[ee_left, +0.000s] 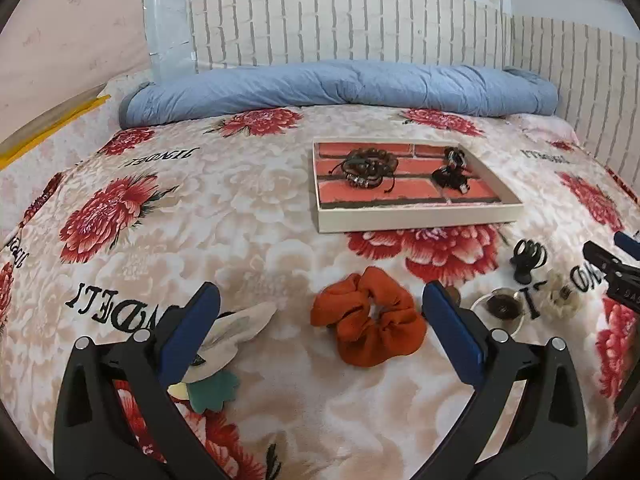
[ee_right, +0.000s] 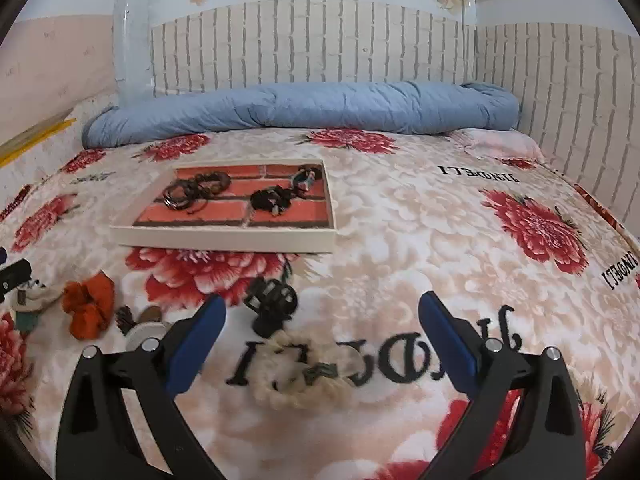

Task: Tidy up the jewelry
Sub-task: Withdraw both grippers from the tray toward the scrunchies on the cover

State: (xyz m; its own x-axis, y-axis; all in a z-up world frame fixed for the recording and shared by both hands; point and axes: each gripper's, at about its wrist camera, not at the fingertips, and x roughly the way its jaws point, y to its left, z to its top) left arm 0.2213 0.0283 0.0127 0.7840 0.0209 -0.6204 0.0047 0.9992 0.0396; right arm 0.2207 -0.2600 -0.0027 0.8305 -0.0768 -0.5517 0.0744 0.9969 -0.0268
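We hold both grippers, left gripper (ee_left: 320,320) and right gripper (ee_right: 322,330), spread wide and empty, lining up the orange scrunchie (ee_left: 368,316) and cream scrunchie (ee_right: 304,372) for the far tray (ee_left: 416,216).

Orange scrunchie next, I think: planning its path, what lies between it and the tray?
Only bare bedspread between the orange scrunchie and the tray, per the left wrist view.
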